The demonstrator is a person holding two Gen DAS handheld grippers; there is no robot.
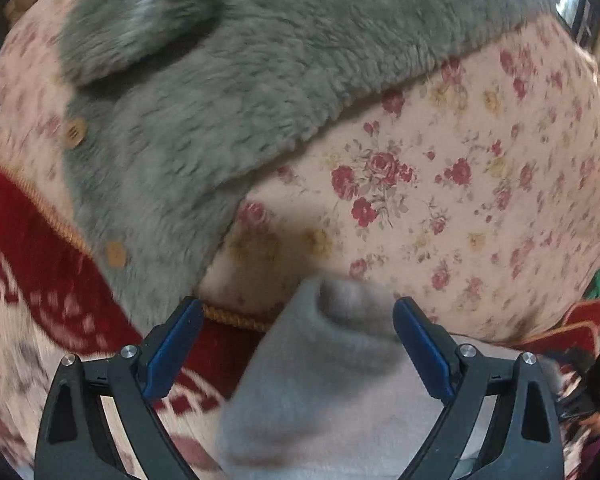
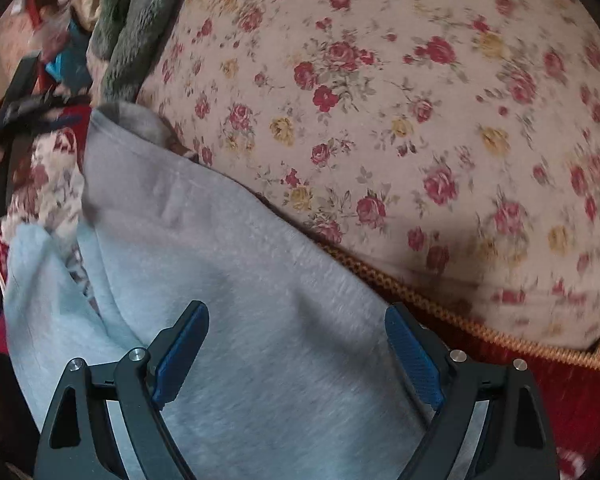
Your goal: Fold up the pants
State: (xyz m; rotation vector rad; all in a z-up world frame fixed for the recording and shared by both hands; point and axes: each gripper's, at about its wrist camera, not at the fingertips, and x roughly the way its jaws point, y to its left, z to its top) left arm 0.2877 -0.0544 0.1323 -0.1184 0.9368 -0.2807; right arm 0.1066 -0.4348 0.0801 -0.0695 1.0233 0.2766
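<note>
The light grey pants (image 2: 228, 280) lie on a floral bedsheet and a red patterned blanket. In the left wrist view a leg end of the pants (image 1: 324, 368) with its open cuff lies between my fingers. My left gripper (image 1: 298, 344) is open, jaws wide apart on either side of that cuff. My right gripper (image 2: 296, 352) is open over the broad grey cloth, its blue pads (image 2: 412, 360) apart and not pinching it. The other gripper shows blurred at the left edge of the right wrist view (image 2: 24, 112).
A grey fleece jacket (image 1: 220, 92) with tan buttons lies on the floral sheet (image 1: 460, 184) beyond the left gripper. The red blanket with gold cord trim (image 2: 440, 308) runs along the sheet's edge. Clutter sits at the far left in the right wrist view.
</note>
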